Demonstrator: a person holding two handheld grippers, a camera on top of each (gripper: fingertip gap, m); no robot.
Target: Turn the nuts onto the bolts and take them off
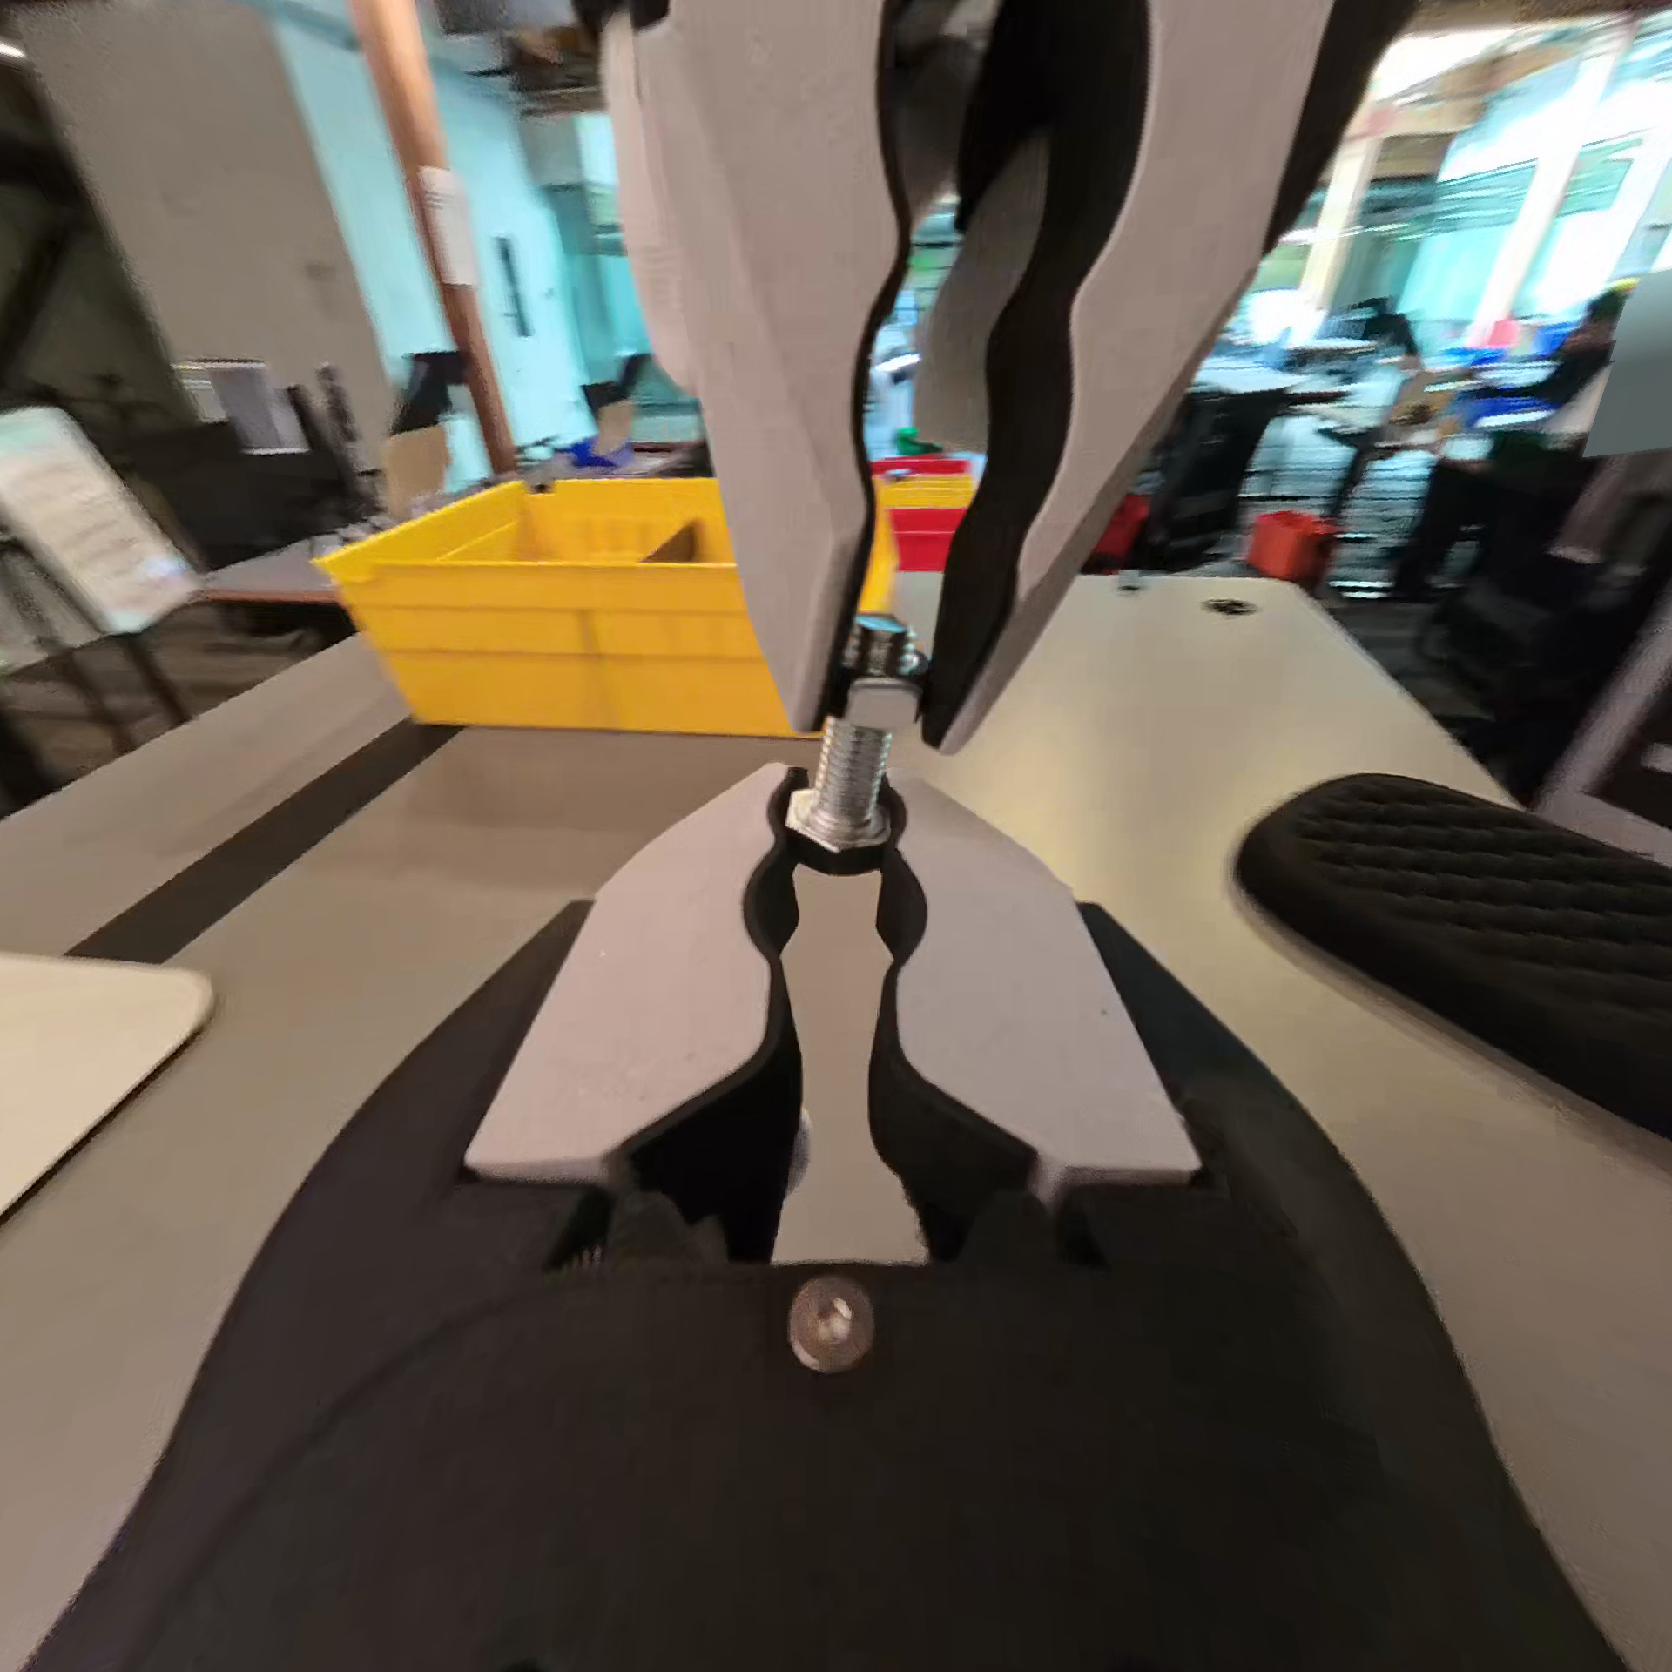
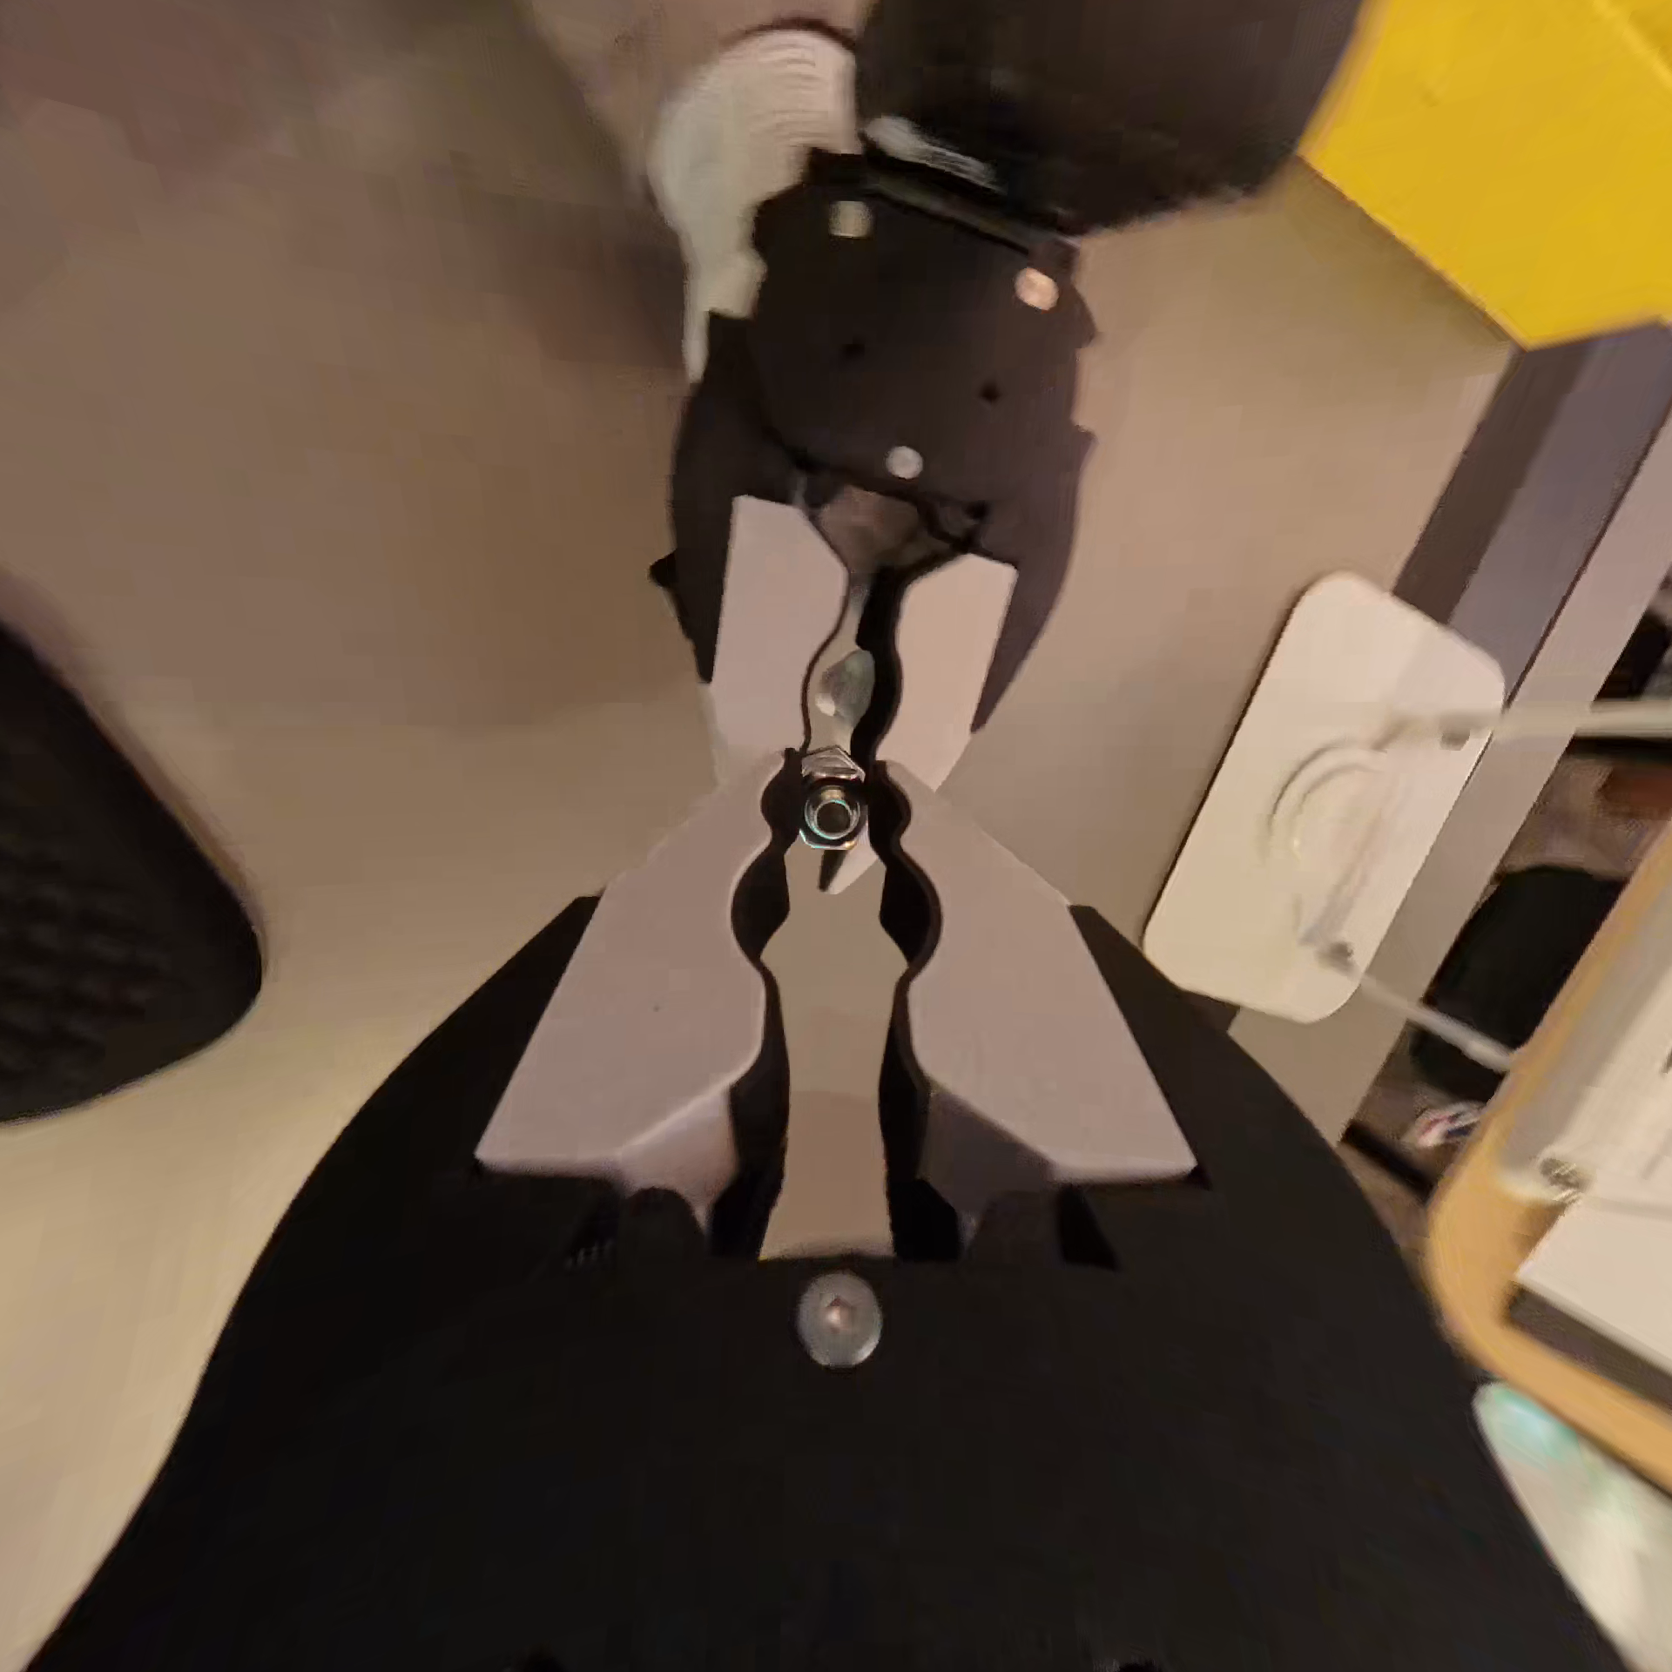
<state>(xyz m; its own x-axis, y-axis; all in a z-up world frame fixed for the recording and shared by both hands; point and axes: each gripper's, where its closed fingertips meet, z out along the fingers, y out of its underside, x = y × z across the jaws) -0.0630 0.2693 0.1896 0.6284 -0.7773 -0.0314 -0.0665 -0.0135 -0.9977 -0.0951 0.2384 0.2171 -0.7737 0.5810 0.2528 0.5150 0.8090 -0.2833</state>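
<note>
The bolt [image 1: 849,778] stood upright in the air over the bench [image 1: 1176,724], clear of its surface, held at both ends. Its hex head [image 1: 837,828] sat at the bottom, clenched in the tips of the left gripper [image 1: 837,837]. A nut [image 1: 882,704] rode high on the thread, with what looked like a second nut or the bolt's tip just above it — the blur left that unsettled. The right gripper [image 1: 873,724] came down from above, its jaws closed on the nut's flats. In the right wrist view the nut [image 2: 831,819] was seen end-on, ringed by the tips of the right gripper [image 2: 831,819], with the left gripper [image 2: 837,715] beyond it.

By my judgement this was small, rigid steel: light, hard, smooth and apt to slip, in no way fragile. The flats of head and nut were the places to hold — opposite faces, squarely, never the thread. A skewed pinch would likely let the nut roll out, or cock it on the thread and bind it.

A yellow bin [image 1: 561,615] stood at the bench's far edge, left of the grippers. A black padded rest [image 1: 1466,914] lay to the right, and a white pad [image 1: 81,1031] at the near left.
</note>
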